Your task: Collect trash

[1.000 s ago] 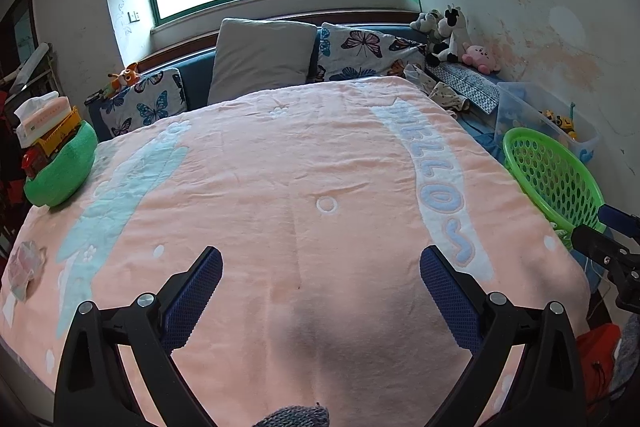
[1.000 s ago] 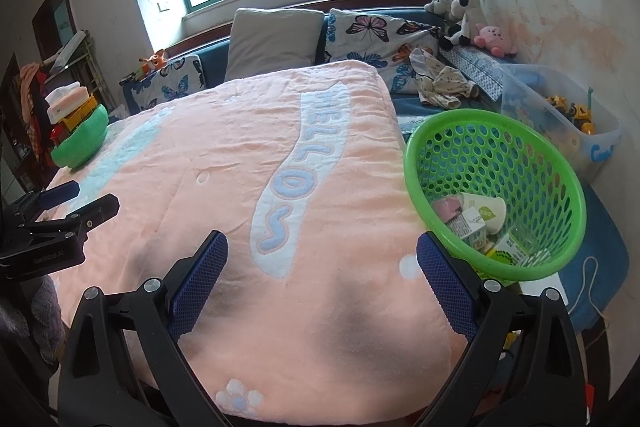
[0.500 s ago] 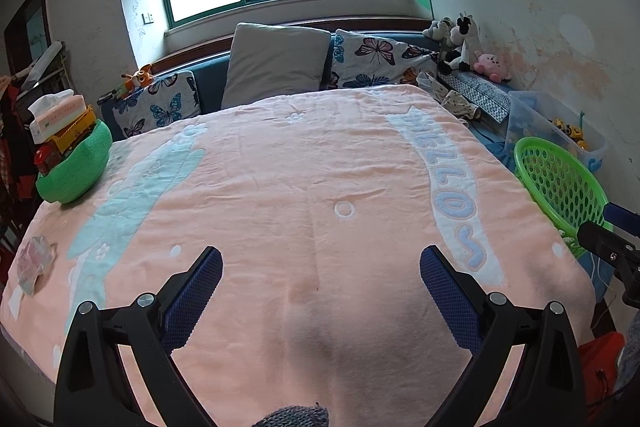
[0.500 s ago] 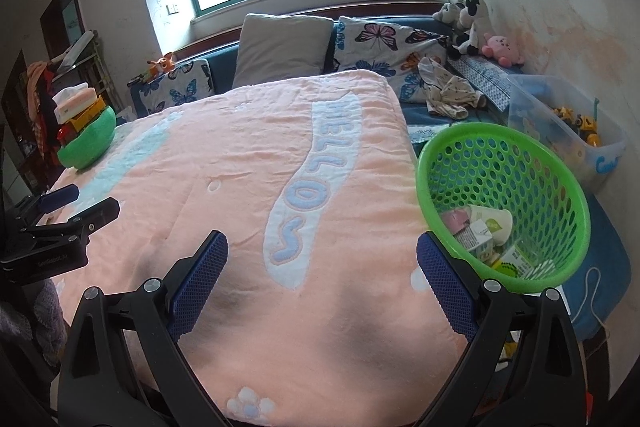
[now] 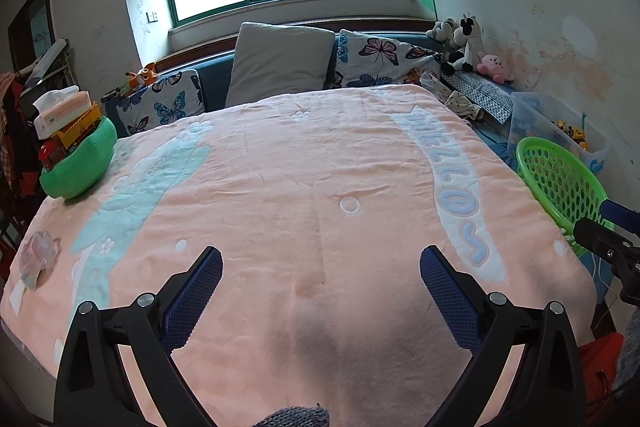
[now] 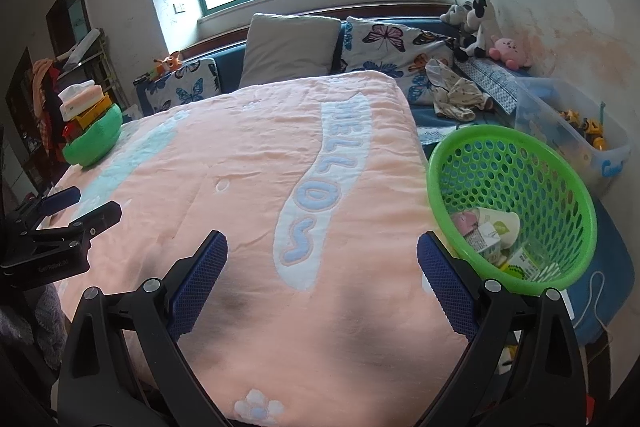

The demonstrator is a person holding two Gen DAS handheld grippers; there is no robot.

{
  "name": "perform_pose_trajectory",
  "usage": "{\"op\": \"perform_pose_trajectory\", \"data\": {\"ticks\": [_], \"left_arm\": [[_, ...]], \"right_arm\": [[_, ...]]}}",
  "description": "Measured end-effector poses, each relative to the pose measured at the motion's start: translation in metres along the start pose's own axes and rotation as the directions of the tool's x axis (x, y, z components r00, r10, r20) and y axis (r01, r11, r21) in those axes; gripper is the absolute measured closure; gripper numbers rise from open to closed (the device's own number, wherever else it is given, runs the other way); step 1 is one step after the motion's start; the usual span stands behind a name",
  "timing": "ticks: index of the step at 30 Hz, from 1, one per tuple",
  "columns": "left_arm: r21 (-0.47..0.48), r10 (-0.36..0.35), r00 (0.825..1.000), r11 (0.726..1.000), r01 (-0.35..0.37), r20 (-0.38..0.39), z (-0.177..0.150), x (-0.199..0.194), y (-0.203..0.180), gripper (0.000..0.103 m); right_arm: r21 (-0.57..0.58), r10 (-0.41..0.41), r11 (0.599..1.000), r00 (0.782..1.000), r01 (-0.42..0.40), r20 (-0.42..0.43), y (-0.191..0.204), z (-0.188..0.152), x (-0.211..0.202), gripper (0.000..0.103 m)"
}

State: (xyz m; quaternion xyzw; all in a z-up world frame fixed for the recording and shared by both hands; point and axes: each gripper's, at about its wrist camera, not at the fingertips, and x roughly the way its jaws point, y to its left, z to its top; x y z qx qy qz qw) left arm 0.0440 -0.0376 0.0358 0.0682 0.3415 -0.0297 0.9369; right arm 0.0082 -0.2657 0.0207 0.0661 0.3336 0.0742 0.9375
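- Hovering over the near end of the bed, the left tongs point(image 5: 321, 259) stood wide apart with nothing between the blue pads, low in the left wrist view.
- The right tongs point(image 6: 322, 247) likewise gaped apart and empty, low in the right wrist view, above the pink blanket point(image 6: 248, 163).
- Each pair of tongs showed in the other's camera: the right one at the right edge of the left view, the left one at the left edge of the right view.
- The green basket point(image 6: 568, 187) sat just beside the right edge of the bed, at centre right of the right wrist view, close to the right-hand pad of the right tongs.
- Trash lay inside the basket point(image 6: 490, 231): a pale cup, small cartons and wrappers, heaped at its lower side.
- A crumpled wrapper point(image 5: 36, 259) rested on the blanket at the lower left of the left wrist view, near the bed's left edge and well apart from the basket.
- A green cushion point(image 5: 80, 167) with a tissue box and toy trucks stacked on it sat at the left of that view, farther up the bed.
- Pillows point(image 5: 280, 67) leaned along the headboard at upper centre, below the window.
- Plush toys point(image 5: 464, 43) stood at upper right against the wall.
- A clear bin of toys point(image 6: 576, 131) sat beyond the basket, at right.
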Motion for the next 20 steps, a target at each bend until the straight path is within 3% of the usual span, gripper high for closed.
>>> {"op": "perform_pose_trajectory", "data": {"ticks": [20], "left_arm": [[-0.018, 0.025, 1.000, 1.000, -0.025, -0.001, -0.0031, 0.0007, 0.0069, 0.007]], "right_arm": [[-0.013, 0.026, 1.000, 1.000, -0.027, -0.012, 0.0097, -0.0017, 0.0068, 0.008]]}}
